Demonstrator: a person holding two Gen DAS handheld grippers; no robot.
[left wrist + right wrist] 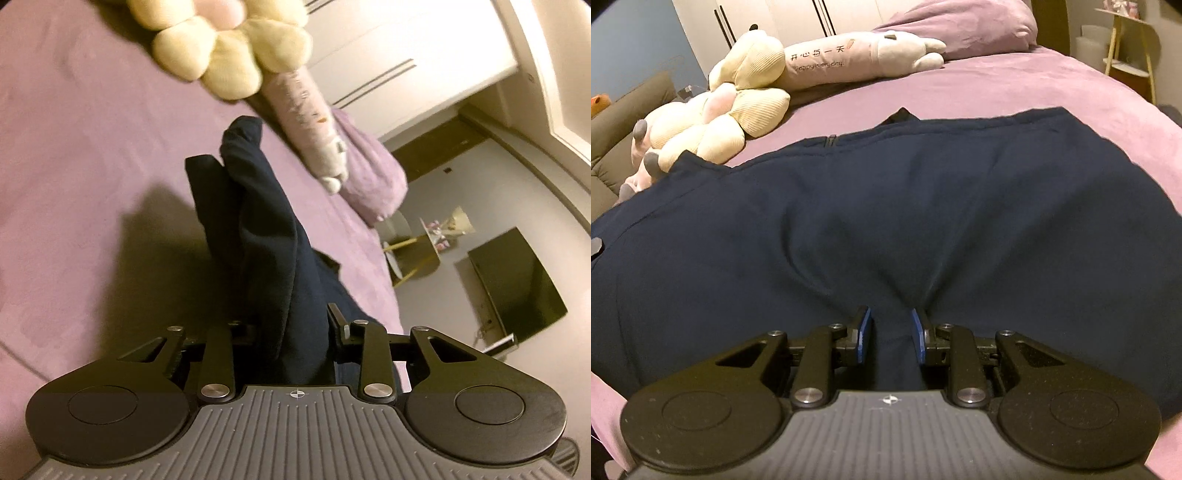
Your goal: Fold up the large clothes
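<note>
In the left wrist view my left gripper (pixel 295 325) sits at the bottom centre of the frame, and its fingers are clamped on a bunched fold of the large dark navy fabric garment (pixel 258 221). The cloth fills the gap between the jaws, hides the left finger's tip, and rises as a crumpled ridge toward the middle of the frame, lifted off the mauve bedspread (pixel 81 147), where it casts a dark shadow to the left.

In the right wrist view my right gripper (pixel 889 326) is at bottom centre. Its blue-padded fingers (pixel 865 332) stand a little apart and pinch a raised tuck of the same navy garment (pixel 886 206), with creases fanning out from the pinch. From there the garment spreads flat and wide across the middle of the frame, its far edge with a short zipper (pixel 832 141) lying on the mauve bedspread (pixel 997 88).

Beyond the garment, at upper left of that view, lies a cream ribbed plush toy (pixel 738 99), touching a long pink bolster pillow with printed lettering (pixel 827 61). A mauve pillow (pixel 960 26) lies at top centre, with white wardrobe doors (pixel 798 18) behind. The left wrist view shows the cream plush toy (pixel 229 48) at top centre and a dark flat screen (pixel 517 280) at the right.
</note>
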